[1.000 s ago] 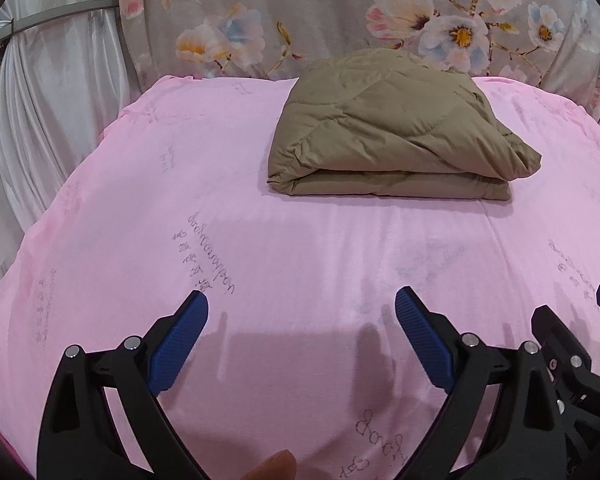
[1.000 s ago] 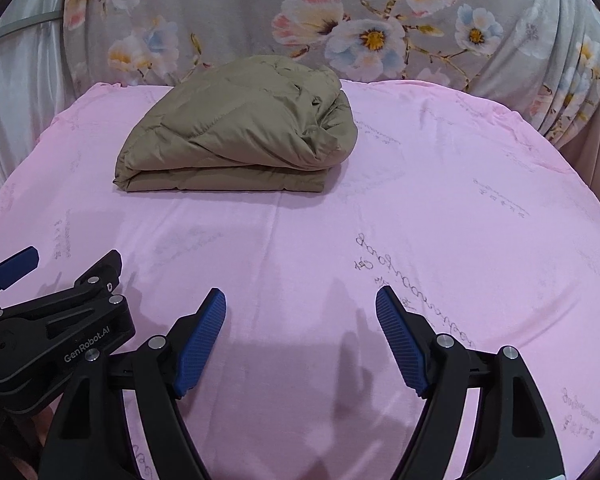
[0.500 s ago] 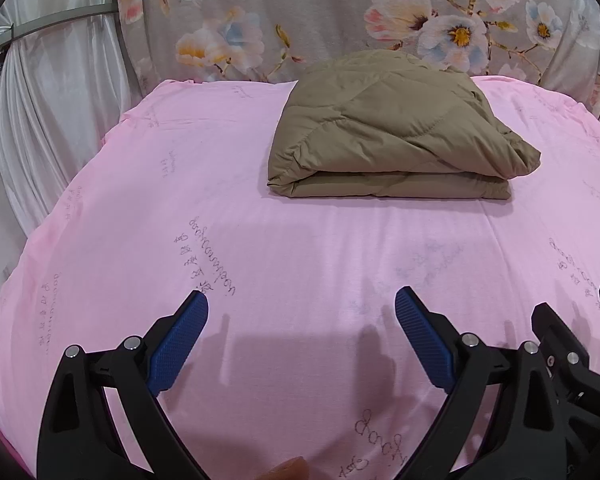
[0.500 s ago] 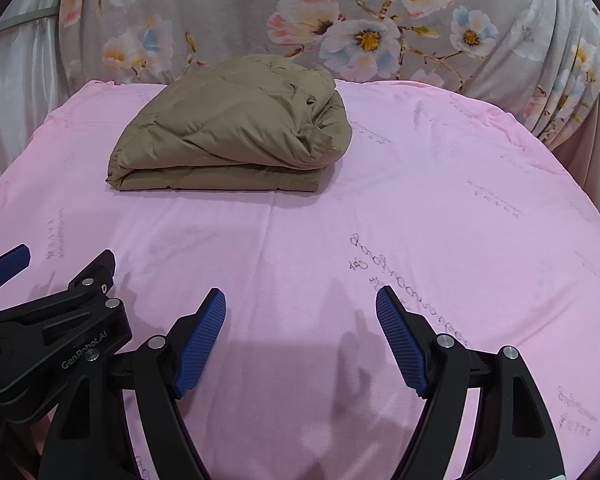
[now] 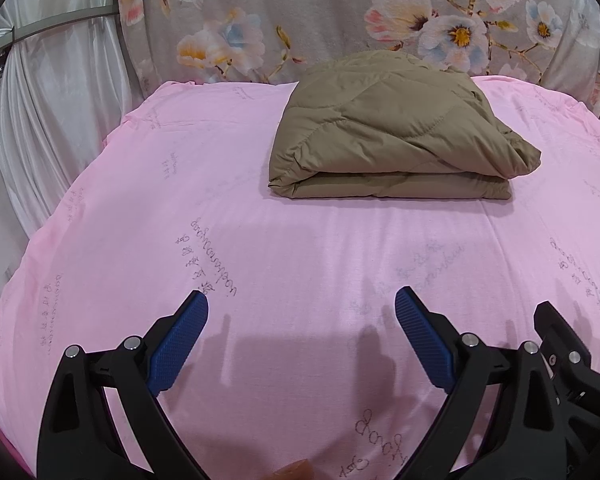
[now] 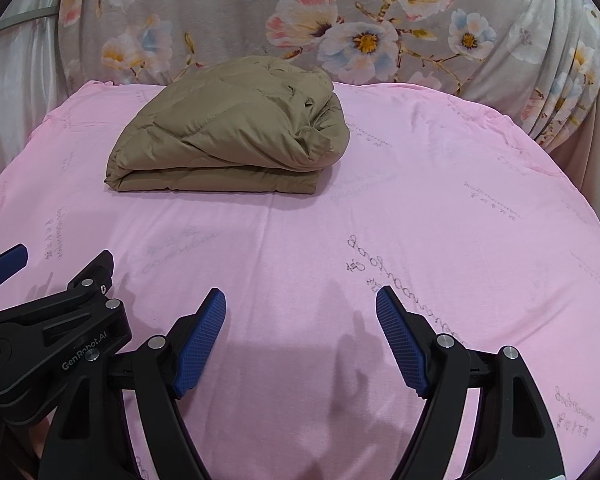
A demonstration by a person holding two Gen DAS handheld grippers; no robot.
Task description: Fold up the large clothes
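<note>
Item: folded tan quilted jacket [image 5: 388, 136] on pink bed sheet [image 5: 260, 248] | left claw [image 5: 302, 312], right claw [image 6: 300, 308]: both agape, empty | you square loose right edge.

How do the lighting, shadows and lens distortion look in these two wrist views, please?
Left wrist view: even light, a sharp image, soft finger shadows on the pink printed bedsheet, and the bed edges bowed by the fisheye, with dark corners. Right wrist view: the same soft shadows below the open right hand-held gripper, no glare, and the folded tan quilted jacket crisp.
</note>
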